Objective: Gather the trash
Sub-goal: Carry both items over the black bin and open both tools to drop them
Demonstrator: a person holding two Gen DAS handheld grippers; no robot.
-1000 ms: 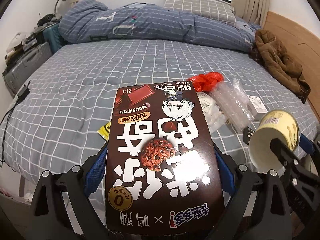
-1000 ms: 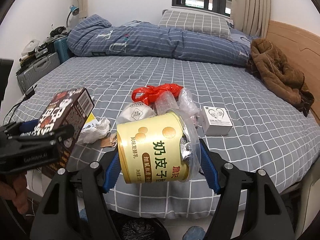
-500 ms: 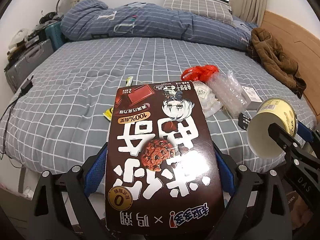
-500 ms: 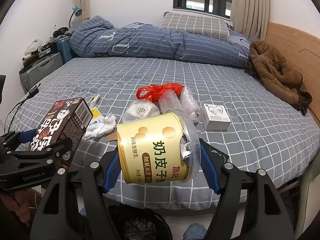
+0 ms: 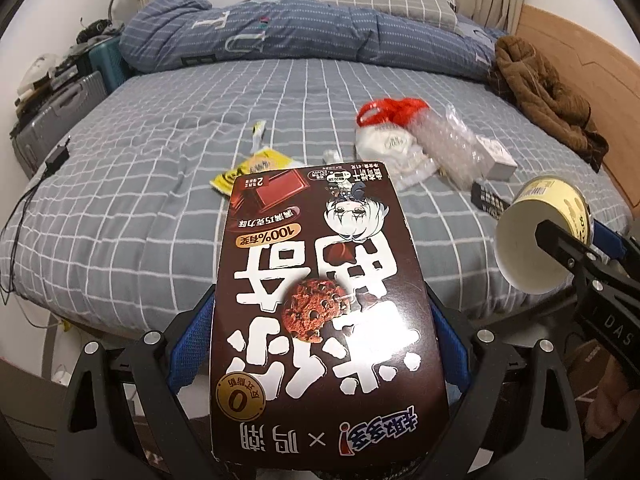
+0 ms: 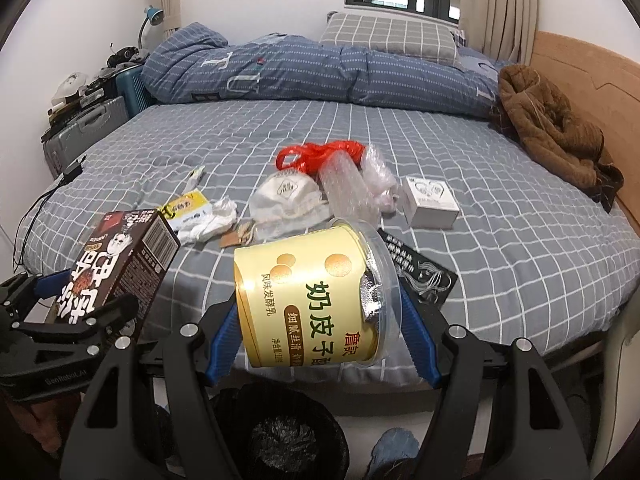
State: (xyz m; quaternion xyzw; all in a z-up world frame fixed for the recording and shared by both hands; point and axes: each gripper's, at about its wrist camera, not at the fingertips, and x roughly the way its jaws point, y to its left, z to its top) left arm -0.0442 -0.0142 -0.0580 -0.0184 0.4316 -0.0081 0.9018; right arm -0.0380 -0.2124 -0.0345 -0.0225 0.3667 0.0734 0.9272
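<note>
My left gripper (image 5: 320,332) is shut on a brown cookie box (image 5: 320,304), held flat along the fingers over the bed's near edge. To its right, my right gripper (image 6: 318,334) is shut on a yellow yoghurt tub (image 6: 308,300) lying on its side with torn foil at its rim. Below that tub, on the floor, stands a bin with a black bag (image 6: 280,436). On the bed lie a red plastic bag (image 6: 320,152), a white mask (image 6: 286,192), bubble wrap (image 6: 348,188), a crumpled tissue (image 6: 210,222) and a yellow packet (image 6: 186,206).
A small white box (image 6: 430,200) and a black card (image 6: 420,272) lie near the bed's front edge. A brown jacket (image 6: 560,136) sits by the wooden headboard, a blue duvet (image 6: 320,72) across the far side. Suitcases (image 6: 92,120) stand at the left.
Both grippers have drawn back from the bed with the box and tub still held. The litter looks farther away, and the black-bagged bin has come into the right wrist view.
</note>
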